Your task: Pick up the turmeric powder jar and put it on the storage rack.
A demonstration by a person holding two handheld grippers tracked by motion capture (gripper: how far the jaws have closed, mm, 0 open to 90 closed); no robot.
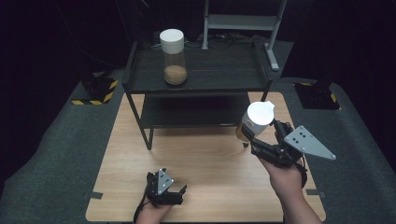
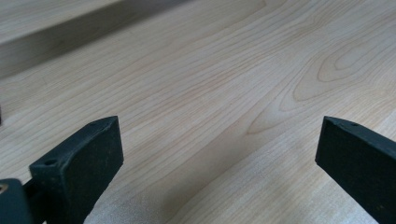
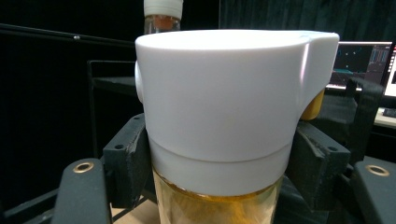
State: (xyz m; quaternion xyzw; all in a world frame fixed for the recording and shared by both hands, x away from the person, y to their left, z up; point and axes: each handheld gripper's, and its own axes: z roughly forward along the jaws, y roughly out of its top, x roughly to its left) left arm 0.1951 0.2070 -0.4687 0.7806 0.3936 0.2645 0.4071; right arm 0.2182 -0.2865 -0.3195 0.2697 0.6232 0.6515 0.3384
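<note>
My right gripper point(image 1: 253, 132) is shut on a clear jar with a white lid point(image 1: 258, 117) and holds it lifted off the wooden table point(image 1: 201, 163), right of the black shelf unit point(image 1: 196, 79). Close up, the jar's white lid point(image 3: 229, 102) sits between the black jaws, with amber contents in the glass below. A second clear jar with a white lid point(image 1: 173, 56) and brown contents stands on the shelf's top deck; its top point(image 3: 162, 14) peeks out behind the held jar. My left gripper point(image 1: 175, 192) rests low near the table's front edge, jaws wide open over bare wood point(image 2: 219, 140).
The shelf unit has a lower deck point(image 1: 191, 112) under the top one. Grey carpet point(image 1: 56, 149) surrounds the table. Yellow-black striped bases point(image 1: 95, 91) stand at both sides. A metal frame point(image 1: 243, 23) stands behind the shelf. A lit monitor point(image 3: 362, 63) glows at the far right.
</note>
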